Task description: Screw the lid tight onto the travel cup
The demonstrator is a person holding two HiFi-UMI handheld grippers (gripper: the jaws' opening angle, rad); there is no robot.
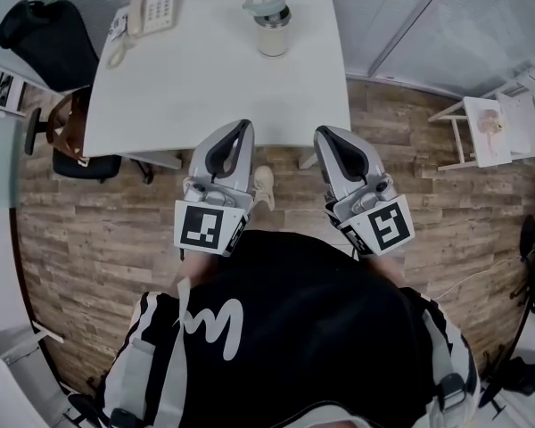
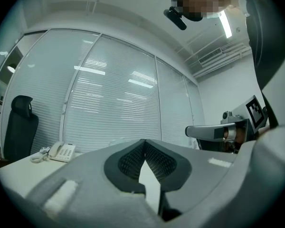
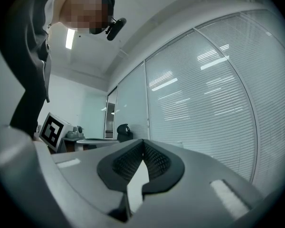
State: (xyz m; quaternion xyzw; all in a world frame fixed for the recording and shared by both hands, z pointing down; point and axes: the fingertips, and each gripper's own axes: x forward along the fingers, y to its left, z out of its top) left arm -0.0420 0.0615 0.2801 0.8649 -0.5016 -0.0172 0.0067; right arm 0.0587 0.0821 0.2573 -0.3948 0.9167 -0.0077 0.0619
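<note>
The person's dark top (image 1: 294,328) is filling the bottom of the head view. Just beyond it, the left gripper (image 1: 242,125) and the right gripper (image 1: 324,133) are pointing side by side toward the white surface (image 1: 205,96). In the head view their tips are showing just over the near edge of the surface. The left gripper's jaws are pressed together with nothing between them, and the right gripper's jaws are pressed together and empty in the same way.

The middle of the surface is lying bare between the near edge and the far edge. To the left of the surface a black chair (image 1: 45,38) is standing close to its side edge. To the right of the surface a strip of wooden floor (image 1: 401,168) is lying open, and a white rack (image 1: 499,127) is standing well apart from that edge. Glass walls with blinds (image 2: 114,94) are running behind the far edge of the surface.

The travel cup (image 1: 274,36) is standing upright near the far edge of the surface, a little right of the middle and well apart from both pairs of jaws. In the head view it is showing almost straight ahead, between the two grippers. The lid (image 1: 267,5) is sitting on top of the cup, so the inside of the cup is hidden. I cannot tell whether the lid is screwed tight. A telephone (image 1: 153,9) is lying at the far left corner of the surface.
</note>
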